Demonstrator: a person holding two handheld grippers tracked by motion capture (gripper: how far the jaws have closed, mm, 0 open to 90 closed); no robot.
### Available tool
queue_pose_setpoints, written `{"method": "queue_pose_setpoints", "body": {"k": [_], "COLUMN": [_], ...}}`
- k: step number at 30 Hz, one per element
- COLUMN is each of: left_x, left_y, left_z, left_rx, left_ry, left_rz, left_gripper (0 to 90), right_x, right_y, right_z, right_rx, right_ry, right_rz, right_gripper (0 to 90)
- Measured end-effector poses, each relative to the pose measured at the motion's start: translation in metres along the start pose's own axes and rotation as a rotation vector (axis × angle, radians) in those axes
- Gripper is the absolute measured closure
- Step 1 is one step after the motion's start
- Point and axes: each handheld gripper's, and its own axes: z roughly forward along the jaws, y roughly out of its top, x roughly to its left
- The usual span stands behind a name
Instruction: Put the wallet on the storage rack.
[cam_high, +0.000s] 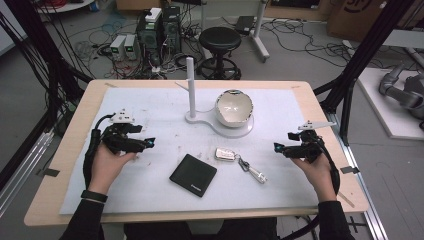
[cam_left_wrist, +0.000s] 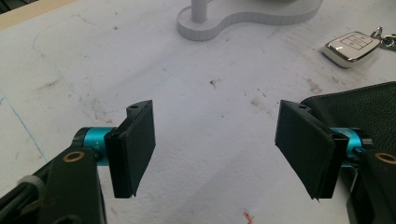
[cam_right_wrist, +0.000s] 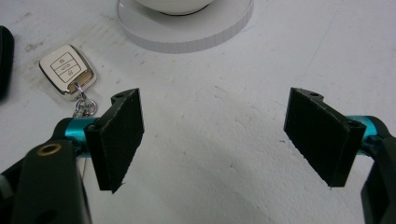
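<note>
One pale wooden table (cam_high: 80, 115) carries one scuffed white mat (cam_high: 150, 120) that covers most of its top. Around it lie a grey floor strewn with cables, one black round stool (cam_high: 220, 39) just behind the table's far edge, several computer boxes (cam_high: 157, 27) to the stool's left, and black frame posts at both sides.

One white stand (cam_high: 220, 125) sits toward the far middle of the mat, with a flat base, one upright white post (cam_high: 190, 85) at its left end and one white bowl-shaped shell with a shiny inside (cam_high: 233, 107) resting tilted on its round right end. One black leather wallet (cam_high: 193, 175), flat and square, lies on the near middle of the mat. One white and silver car key fob (cam_high: 226, 154) lies just to the wallet's right and a little farther off, with a metal ring and a small silver pendant (cam_high: 254, 172) trailing toward the near right.

Two black grippers are held over the mat, one in each hand. The left gripper (cam_left_wrist: 215, 144) hovers left of the wallet, jaws spread wide with nothing between them; the wallet's edge sits behind its right jaw in the left gripper view. The right gripper (cam_right_wrist: 215, 135) hovers right of the key fob, jaws likewise wide apart over bare mat.
</note>
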Motion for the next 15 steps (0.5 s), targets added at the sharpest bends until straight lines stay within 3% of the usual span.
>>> {"method": "queue_pose_setpoints", "body": {"k": [15], "left_x": [0.0003], "left_y": [-0.0013], "left_z": [0.0004], "left_rx": [0.003], "left_ry": [-0.003], "left_rz": [-0.006], "left_gripper": [28.8], "right_x": [-0.0014], "right_y": [-0.0005], "right_z": [0.0002], "right_rx": [0.001], "right_ry": [-0.004], "right_rz": [-0.004], "right_gripper": [20.5]}}
